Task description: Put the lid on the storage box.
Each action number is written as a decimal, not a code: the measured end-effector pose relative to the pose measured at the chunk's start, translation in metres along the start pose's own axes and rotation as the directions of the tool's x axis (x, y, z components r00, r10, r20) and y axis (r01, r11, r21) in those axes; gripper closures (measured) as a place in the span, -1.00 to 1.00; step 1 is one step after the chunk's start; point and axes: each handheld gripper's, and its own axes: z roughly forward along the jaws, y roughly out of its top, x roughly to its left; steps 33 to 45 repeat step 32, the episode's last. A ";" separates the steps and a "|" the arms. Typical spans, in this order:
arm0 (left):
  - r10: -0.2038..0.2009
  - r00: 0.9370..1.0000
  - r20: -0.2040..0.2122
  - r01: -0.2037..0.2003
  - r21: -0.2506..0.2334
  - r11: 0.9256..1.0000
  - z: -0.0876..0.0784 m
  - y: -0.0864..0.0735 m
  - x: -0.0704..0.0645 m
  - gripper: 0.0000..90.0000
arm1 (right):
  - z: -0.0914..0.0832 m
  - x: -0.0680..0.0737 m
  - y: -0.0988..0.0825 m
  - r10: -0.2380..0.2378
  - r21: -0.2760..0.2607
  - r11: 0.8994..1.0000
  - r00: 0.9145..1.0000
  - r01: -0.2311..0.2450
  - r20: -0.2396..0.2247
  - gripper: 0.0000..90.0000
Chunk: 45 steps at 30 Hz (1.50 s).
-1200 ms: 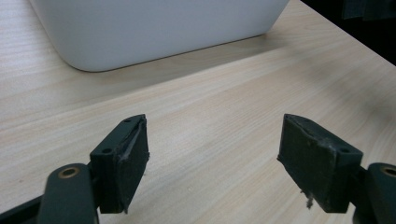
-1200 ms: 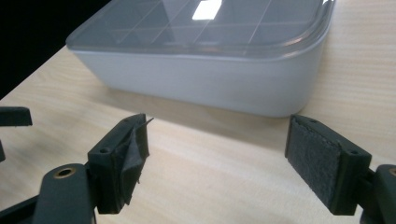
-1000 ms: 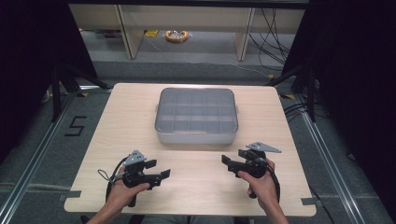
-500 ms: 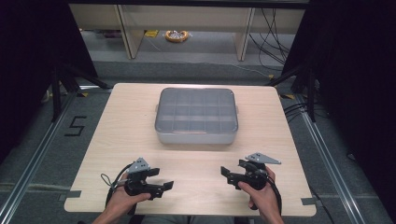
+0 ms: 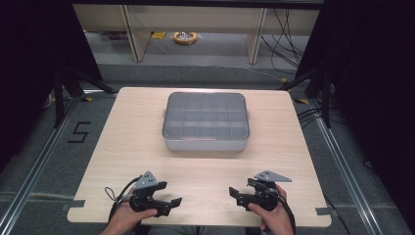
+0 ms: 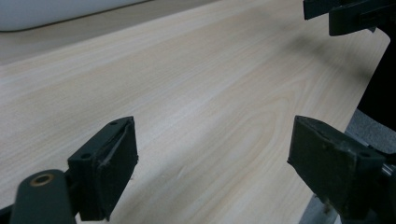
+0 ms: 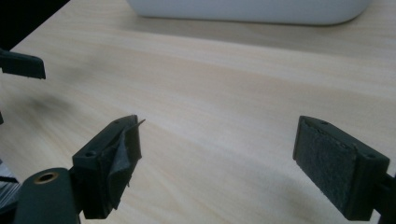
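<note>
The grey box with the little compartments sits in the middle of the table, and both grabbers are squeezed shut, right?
Not quite. The compartment box does sit mid-table, but the left gripper and right gripper are open: each gripper view shows its jaws wide apart over bare wood.

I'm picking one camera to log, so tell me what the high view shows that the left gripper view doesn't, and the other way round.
The high view alone gives the whole grey lidded compartment box, both hands, the floor with a yellow tape roll. The left gripper view alone gives close detail of the left gripper with its worn black pads, jaws wide apart. Both show the pale wooden table, a white box edge and the right gripper.
</note>
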 end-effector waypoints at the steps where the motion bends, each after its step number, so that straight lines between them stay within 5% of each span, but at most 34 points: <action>1: 0.002 1.000 -0.004 -0.002 0.003 1.000 0.000 -0.001 -0.001 -0.67 | 0.000 0.001 -0.002 -0.009 0.010 1.000 1.000 0.008 0.009 -0.64; 8: 0.002 1.000 0.000 -0.002 0.013 1.000 -0.002 -0.005 -0.007 -0.67 | -0.004 0.007 -0.012 -0.049 0.033 0.998 0.999 0.049 0.005 -0.64; 18: 0.014 1.000 -0.007 -0.013 0.038 0.999 -0.004 -0.008 -0.011 -0.67 | -0.011 0.012 -0.024 -0.029 0.066 0.997 0.999 0.031 -0.037 -0.63; 24: 0.003 1.000 -0.016 -0.002 0.033 0.999 -0.003 -0.009 -0.009 -0.67 | -0.009 0.011 -0.026 -0.031 0.068 0.997 0.999 0.031 0.006 -0.63; 27: 0.004 1.000 -0.011 -0.003 0.035 0.999 -0.004 -0.009 -0.008 -0.67 | -0.010 0.012 -0.027 -0.005 0.076 0.997 1.000 0.006 -0.005 -0.63; 30: -0.005 1.000 0.003 0.005 0.037 0.999 -0.003 -0.009 -0.006 -0.67 | -0.010 0.008 -0.027 -0.028 0.071 0.997 1.000 0.028 -0.006 -0.63; 31: -0.016 1.000 0.002 0.016 0.030 0.999 -0.003 -0.009 -0.006 -0.67 | -0.010 0.011 -0.027 0.016 0.077 0.997 1.000 -0.015 -0.008 -0.63; 32: -0.014 1.000 -0.001 0.014 0.031 0.999 -0.003 -0.009 -0.006 -0.67 | -0.010 0.007 -0.027 -0.021 0.069 0.997 1.000 0.021 -0.002 -0.63; 45: -0.014 1.000 -0.001 0.014 0.031 0.999 -0.003 -0.009 -0.006 -0.67 | -0.010 0.007 -0.027 -0.021 0.069 0.997 1.000 0.021 -0.002 -0.63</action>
